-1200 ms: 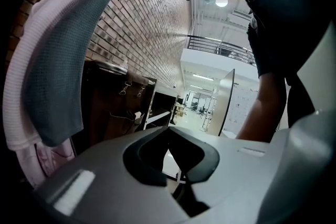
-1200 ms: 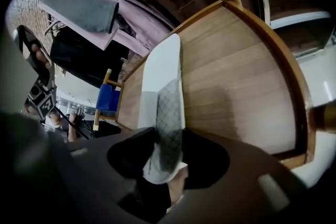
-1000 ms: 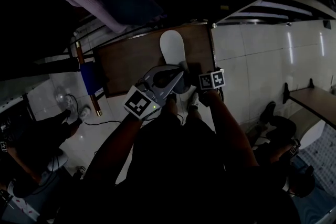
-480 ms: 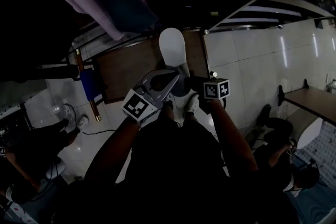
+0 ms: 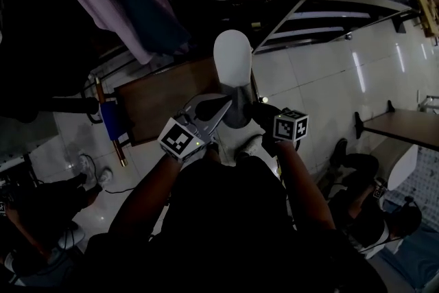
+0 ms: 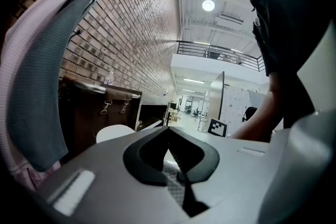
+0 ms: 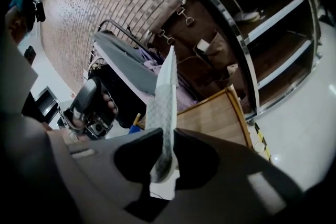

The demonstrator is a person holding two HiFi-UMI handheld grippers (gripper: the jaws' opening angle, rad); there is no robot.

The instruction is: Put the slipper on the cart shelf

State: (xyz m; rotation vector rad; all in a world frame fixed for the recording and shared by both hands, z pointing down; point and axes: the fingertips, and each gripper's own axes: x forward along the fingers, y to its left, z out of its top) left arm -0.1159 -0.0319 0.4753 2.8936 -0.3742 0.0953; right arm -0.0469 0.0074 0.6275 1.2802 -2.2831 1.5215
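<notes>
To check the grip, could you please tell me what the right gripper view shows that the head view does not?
Only the right gripper view: the right claw shut on the slipper, seen edge-on, its jaws having just closed further, and a brick wall. Only the head view: that claw's marker cube and the slipper's whole white top. Both: the slipper, the left claw, the wooden board and hanging clothes.

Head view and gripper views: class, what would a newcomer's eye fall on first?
The white slipper glows at the centre of the dark head view, over a brown wooden surface. In the right gripper view it stands edge-on, pinched in the right tongs, with the cart shelves at upper right.
</notes>
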